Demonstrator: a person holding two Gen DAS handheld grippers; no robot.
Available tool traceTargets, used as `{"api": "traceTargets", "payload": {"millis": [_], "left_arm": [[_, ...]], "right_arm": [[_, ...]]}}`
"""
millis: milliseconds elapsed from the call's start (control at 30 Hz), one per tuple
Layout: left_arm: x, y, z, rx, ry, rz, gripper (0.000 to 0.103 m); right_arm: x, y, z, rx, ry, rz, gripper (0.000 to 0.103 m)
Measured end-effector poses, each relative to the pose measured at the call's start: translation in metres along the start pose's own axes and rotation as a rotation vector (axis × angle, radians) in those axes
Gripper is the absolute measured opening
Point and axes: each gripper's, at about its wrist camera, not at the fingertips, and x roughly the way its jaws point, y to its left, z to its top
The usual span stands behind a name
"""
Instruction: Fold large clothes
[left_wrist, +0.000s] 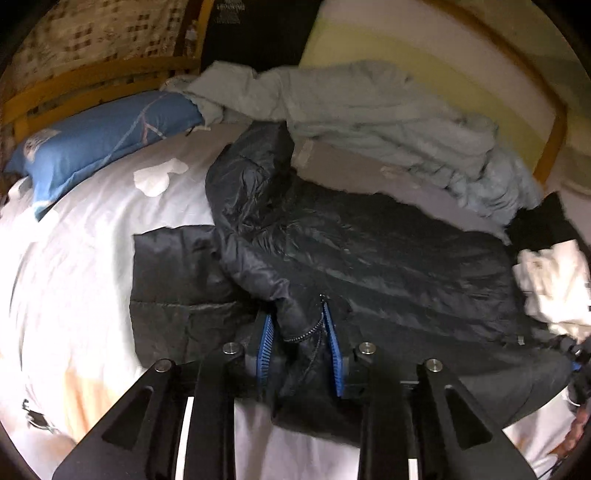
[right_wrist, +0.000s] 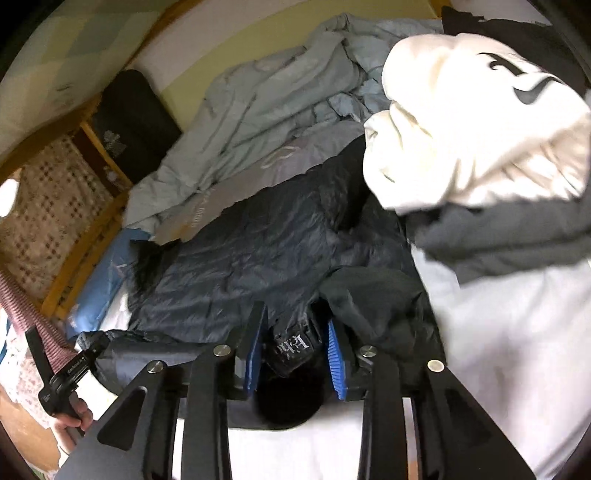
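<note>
A dark navy puffer jacket (left_wrist: 369, 258) lies spread across the white bed sheet (left_wrist: 81, 258). One sleeve (left_wrist: 170, 288) lies flat to the left. My left gripper (left_wrist: 301, 339) is shut on the jacket's zippered front edge, fabric bunched between its blue pads (left_wrist: 334, 347). In the right wrist view the same jacket (right_wrist: 240, 266) stretches away, and my right gripper (right_wrist: 293, 350) is shut on the collar part with a printed label (right_wrist: 291, 345). The left gripper and the hand on it show at the lower left of the right wrist view (right_wrist: 70, 384).
A crumpled pale blue duvet (left_wrist: 369, 122) and a grey blanket (left_wrist: 354, 173) lie behind the jacket. A blue pillow (left_wrist: 99, 136) sits at the wooden headboard (left_wrist: 92, 85). A white garment (right_wrist: 480, 129) over a dark grey one (right_wrist: 498, 236) is piled at the right.
</note>
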Motion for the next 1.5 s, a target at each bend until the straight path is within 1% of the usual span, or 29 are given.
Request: {"api": "traceTargets", "payload": {"millis": [67, 100, 133, 200, 267, 300, 367, 467, 533, 567, 600, 667, 700, 733, 767, 800, 833, 867, 900, 933, 967, 1033, 1067, 1100, 1133, 1200, 1300, 1400, 1500], "left_arm": [[0.023, -0.004, 0.009, 0.027, 0.023, 0.032, 0.027], [0.035, -0.006, 0.013, 0.041, 0.036, 0.052, 0.028], [0.045, -0.008, 0.015, 0.049, 0.048, 0.065, 0.028], [0.068, -0.01, 0.019, 0.061, 0.081, 0.09, 0.028], [0.084, -0.013, 0.021, 0.081, 0.092, 0.116, 0.03], [0.09, -0.015, 0.022, 0.097, 0.091, 0.133, 0.031], [0.098, -0.019, 0.021, 0.127, 0.083, 0.152, 0.034], [0.108, -0.025, 0.017, 0.19, 0.06, 0.172, 0.041], [0.114, -0.029, 0.014, 0.248, 0.032, 0.202, 0.054], [0.115, -0.031, 0.014, 0.271, 0.016, 0.219, 0.055], [0.11, -0.032, 0.013, 0.28, -0.012, 0.219, 0.055], [0.091, -0.028, 0.018, 0.25, -0.086, 0.167, 0.055], [0.074, -0.026, 0.021, 0.223, -0.148, 0.133, 0.059], [0.056, -0.024, 0.022, 0.206, -0.218, 0.104, 0.076], [0.039, -0.024, 0.022, 0.196, -0.292, 0.086, 0.087], [0.021, -0.024, 0.02, 0.192, -0.37, 0.072, 0.1], [0.007, -0.025, 0.019, 0.194, -0.425, 0.052, 0.102], [-0.005, -0.027, 0.017, 0.203, -0.465, 0.012, 0.102], [-0.012, -0.031, 0.016, 0.217, -0.471, -0.033, 0.102], [-0.013, -0.035, 0.016, 0.232, -0.456, -0.068, 0.102], [-0.01, -0.04, 0.016, 0.251, -0.426, -0.084, 0.102], [0.004, -0.049, 0.013, 0.299, -0.351, -0.082, 0.102], [0.016, -0.053, 0.011, 0.328, -0.299, -0.081, 0.102], [0.03, -0.056, 0.01, 0.35, -0.248, -0.06, 0.102], [0.043, -0.06, 0.008, 0.365, -0.204, -0.036, 0.102], [0.064, -0.058, 0.004, 0.361, -0.144, -0.015, 0.102], [0.094, -0.044, 0.001, 0.304, -0.078, 0.015, 0.102], [0.11, -0.033, 0.0, 0.255, -0.055, 0.013, 0.102], [0.116, -0.034, -0.003, 0.248, -0.027, 0.019, 0.102]], "right_arm": [[0.022, 0.0, 0.016, -0.015, 0.004, -0.028, 0.041], [0.033, -0.001, 0.022, -0.023, 0.004, -0.054, 0.048], [0.045, -0.002, 0.03, -0.033, -0.001, -0.083, 0.051], [0.061, -0.003, 0.038, -0.056, -0.002, -0.103, 0.052], [0.081, -0.006, 0.046, -0.072, 0.006, -0.131, 0.056], [0.088, -0.007, 0.048, -0.078, 0.009, -0.14, 0.058], [0.105, -0.01, 0.049, -0.096, 0.023, -0.169, 0.059], [0.124, -0.02, 0.041, -0.106, 0.038, -0.201, 0.063], [0.131, -0.029, 0.035, -0.102, 0.028, -0.208, 0.069], [0.131, -0.032, 0.034, -0.101, 0.019, -0.204, 0.07], [0.13, -0.034, 0.034, -0.101, 0.006, -0.198, 0.071], [0.118, -0.034, 0.036, -0.109, -0.037, -0.194, 0.071], [0.11, -0.032, 0.037, -0.116, -0.07, -0.205, 0.072], [0.095, -0.029, 0.039, -0.123, -0.124, -0.218, 0.072], [0.084, -0.026, 0.04, -0.125, -0.166, -0.214, 0.073], [0.071, -0.023, 0.041, -0.126, -0.206, -0.188, 0.074], [0.06, -0.021, 0.041, -0.122, -0.229, -0.154, 0.08], [0.05, -0.018, 0.04, -0.118, -0.248, -0.121, 0.084], [0.04, -0.012, 0.036, -0.127, -0.273, -0.095, 0.087], [0.035, -0.007, 0.032, -0.147, -0.283, -0.086, 0.087], [0.033, 0.002, 0.027, -0.186, -0.283, -0.08, 0.088], [0.038, 0.02, 0.014, -0.297, -0.244, -0.072, 0.09], [0.044, 0.027, 0.009, -0.337, -0.224, -0.074, 0.09], [0.05, 0.032, 0.004, -0.371, -0.202, -0.081, 0.09], [0.066, 0.038, -0.001, -0.4, -0.162, -0.106, 0.09], [0.089, 0.036, -0.009, -0.404, -0.103, -0.13, 0.09], [0.117, 0.018, -0.011, -0.371, -0.049, -0.186, 0.09], [0.131, -0.002, -0.01, -0.314, -0.033, -0.183, 0.09], [0.14, -0.013, -0.006, -0.27, 0.008, -0.179, 0.09]]}}
